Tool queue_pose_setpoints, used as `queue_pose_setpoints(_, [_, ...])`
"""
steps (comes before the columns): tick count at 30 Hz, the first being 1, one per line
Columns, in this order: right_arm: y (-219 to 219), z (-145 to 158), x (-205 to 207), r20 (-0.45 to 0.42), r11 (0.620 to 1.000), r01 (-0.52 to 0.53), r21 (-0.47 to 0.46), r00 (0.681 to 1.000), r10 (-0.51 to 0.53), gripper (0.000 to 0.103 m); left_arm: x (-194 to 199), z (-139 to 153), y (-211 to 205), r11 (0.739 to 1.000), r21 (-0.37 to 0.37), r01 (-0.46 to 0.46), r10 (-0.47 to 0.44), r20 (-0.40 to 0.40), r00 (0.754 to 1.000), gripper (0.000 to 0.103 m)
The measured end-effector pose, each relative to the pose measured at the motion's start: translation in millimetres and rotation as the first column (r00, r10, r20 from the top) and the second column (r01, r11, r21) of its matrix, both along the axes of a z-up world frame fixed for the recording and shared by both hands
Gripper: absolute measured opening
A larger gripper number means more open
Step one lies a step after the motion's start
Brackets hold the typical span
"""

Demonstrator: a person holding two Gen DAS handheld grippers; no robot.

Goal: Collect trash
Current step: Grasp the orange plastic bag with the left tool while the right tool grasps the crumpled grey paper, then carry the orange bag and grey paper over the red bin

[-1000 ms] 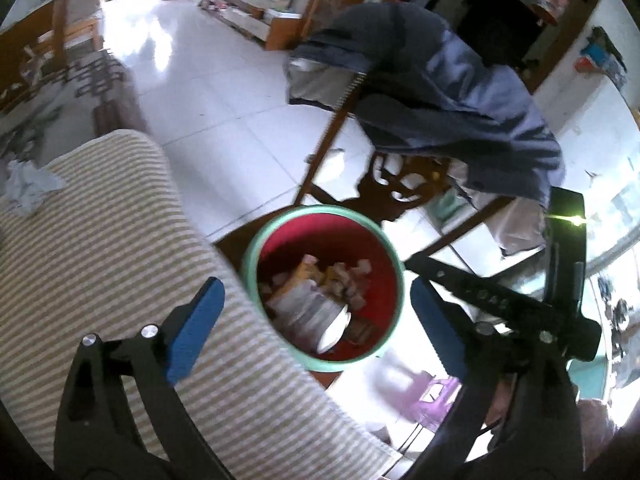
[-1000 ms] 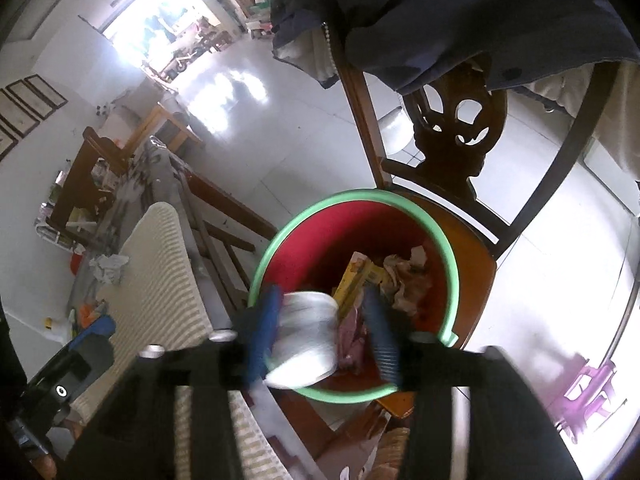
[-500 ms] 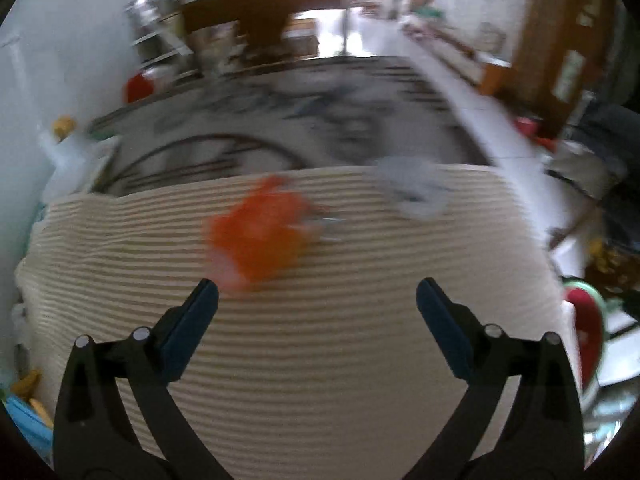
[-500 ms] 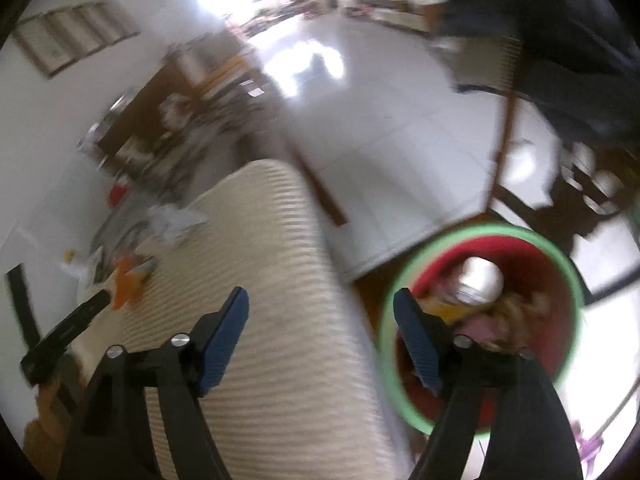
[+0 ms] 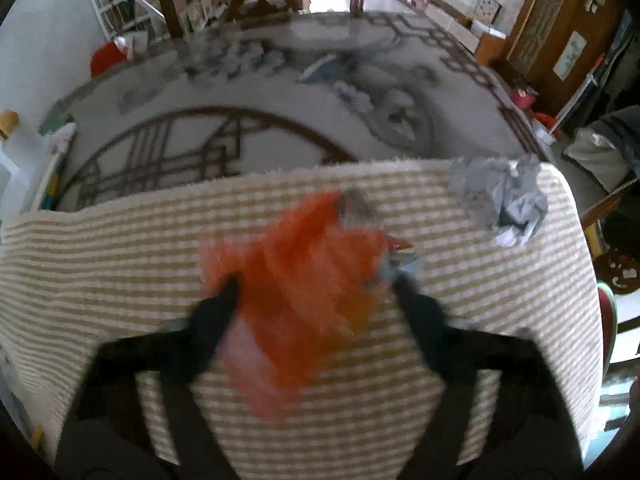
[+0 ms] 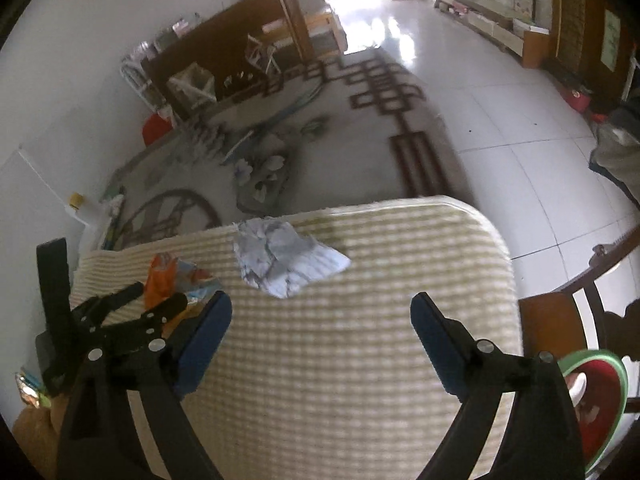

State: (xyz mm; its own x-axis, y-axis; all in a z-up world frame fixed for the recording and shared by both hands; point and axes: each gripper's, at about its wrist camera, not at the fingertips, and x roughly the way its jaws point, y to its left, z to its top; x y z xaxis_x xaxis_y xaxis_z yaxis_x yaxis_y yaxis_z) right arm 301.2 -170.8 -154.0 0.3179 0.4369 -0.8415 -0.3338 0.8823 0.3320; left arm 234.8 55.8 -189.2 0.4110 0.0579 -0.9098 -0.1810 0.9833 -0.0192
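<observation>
The left gripper [image 5: 316, 288] points down at a striped beige cushion [image 5: 120, 264], and its jaws are closing around an orange wrapper [image 5: 304, 272] that lies on the cushion. The wrapper sits between the two jaws, its blurred body filling most of the gap; the fingertips reach its left and right edges, but the blur hides whether they already press on it. From the right wrist view the same wrapper [image 6: 160, 280] shows at the left end of the cushion [image 6: 360, 360], with the left gripper [image 6: 156, 300] straddling it.

The right gripper [image 6: 320, 320] hangs over the middle of the cushion with its jaws spread wide and opening; nothing is between them. A crumpled white paper [image 6: 284, 264] lies on the cushion just beyond those jaws, nearer the far edge. In the left wrist view that paper [image 5: 500, 204] rests near the cushion's far right corner, well apart from the wrapper.

A red bin with a green rim [image 6: 600, 396] stands beside the cushion at the lower right, with trash inside.
</observation>
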Motion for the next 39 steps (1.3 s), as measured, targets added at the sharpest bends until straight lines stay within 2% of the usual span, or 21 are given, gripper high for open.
queue_pose_setpoints(4, [29, -7, 11, 0.012, 0.998, -0.032, -0.061, 0.999, 0.032, 0.088, -20, 14, -1, 0.999, -0.028, 0.018, -0.016, 0.054, 0.998, 0.047])
queue_pose_setpoints(11, [62, -32, 27, -0.026, 0.993, -0.039, -0.114, 0.999, 0.037, 0.086, -76, 61, -13, 0.996, -0.079, 0.033, -0.019, 0.172, 0.985, 0.047])
queue_pose_setpoints(12, [64, -36, 28, -0.028, 0.992, -0.036, -0.125, 0.999, 0.033, 0.082, -82, 69, -15, 0.996, -0.078, 0.034, -0.019, 0.187, 0.982, 0.047])
queue_pose_setpoints(13, [67, -39, 27, -0.029, 0.991, -0.033, -0.13, 0.999, 0.029, 0.07, -88, 75, -17, 0.997, -0.077, 0.032, -0.016, 0.2, 0.98, 0.047])
queue_pose_setpoints(16, [67, -33, 21, -0.006, 0.994, -0.02, -0.108, 1.0, 0.019, 0.058, -105, 94, -21, 0.997, -0.076, 0.023, -0.004, 0.239, 0.971, 0.047])
queue_pose_setpoints(19, [60, -18, 7, 0.029, 0.998, -0.026, -0.065, 0.999, 0.028, 0.057, -115, 106, -23, 0.997, -0.076, 0.016, 0.005, 0.262, 0.965, 0.047])
queue_pose_setpoints(22, [49, 1, -12, 0.07, 0.997, -0.057, -0.057, 0.996, 0.061, 0.057, -120, 113, -27, 0.996, -0.093, 0.013, 0.013, 0.273, 0.962, 0.047])
queue_pose_setpoints(30, [-16, 57, -84, 0.115, 0.996, -0.048, 0.08, 0.993, 0.039, 0.057, -130, 123, -55, 0.991, -0.128, 0.047, -0.006, 0.3, 0.954, 0.048])
queue_pose_setpoints(35, [-54, 71, -130, 0.131, 0.99, 0.017, 0.137, 0.991, -0.035, 0.057, -133, 127, -83, 0.988, -0.129, 0.087, -0.043, 0.308, 0.95, 0.048])
queue_pose_setpoints(39, [-85, 69, -156, 0.11, 0.979, 0.1, 0.18, 0.987, -0.121, 0.057, -136, 129, -106, 0.986, -0.128, 0.111, -0.066, 0.311, 0.948, 0.048])
